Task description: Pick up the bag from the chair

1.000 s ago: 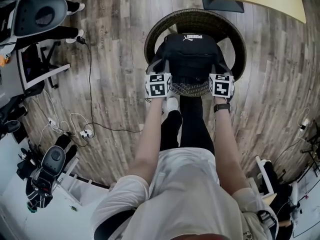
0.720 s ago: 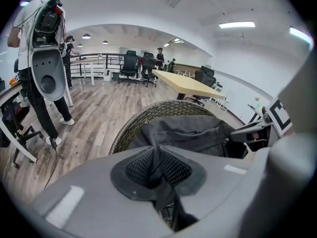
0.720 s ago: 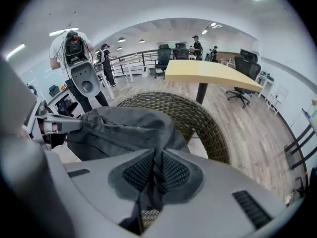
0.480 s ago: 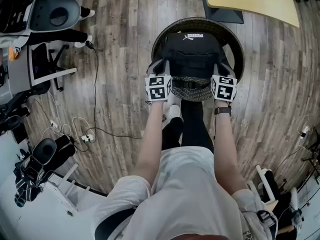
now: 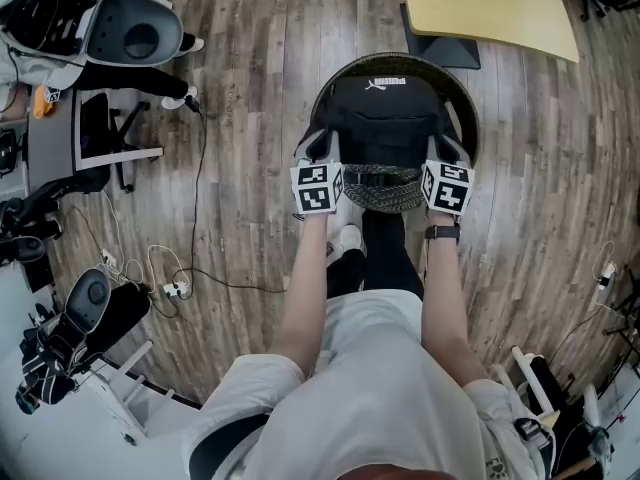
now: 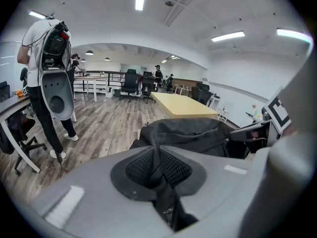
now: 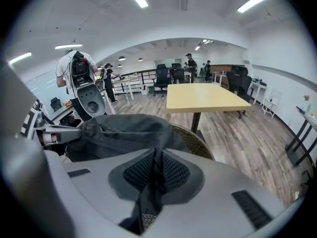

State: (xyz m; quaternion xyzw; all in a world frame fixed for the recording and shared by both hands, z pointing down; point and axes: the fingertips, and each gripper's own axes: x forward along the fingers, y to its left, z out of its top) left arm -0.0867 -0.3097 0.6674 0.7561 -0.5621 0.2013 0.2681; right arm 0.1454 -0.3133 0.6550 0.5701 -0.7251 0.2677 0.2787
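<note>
Left claw point(image 6: 158, 170): we are clamping it shut on a dark fold of the bag point(image 5: 385, 118), at the bag's left edge.
Right claw point(image 7: 153, 175): we are pinching the bag's fabric at its right edge.
Bag: black, it is lying over the seat of the chair point(image 5: 345, 73), between both claws; we cannot tell whether it is touching the seat.
Chair: round, wicker, it is standing on the floor point(image 5: 250, 68), near the yellow table point(image 5: 490, 8).

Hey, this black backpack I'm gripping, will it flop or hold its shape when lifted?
The black backpack is likely floppy: fabric bunches where the left claw and right claw pinch it. It looks filled out, so it may sag between the grips. Slipping seems unlikely with fabric clamped in both.
</note>
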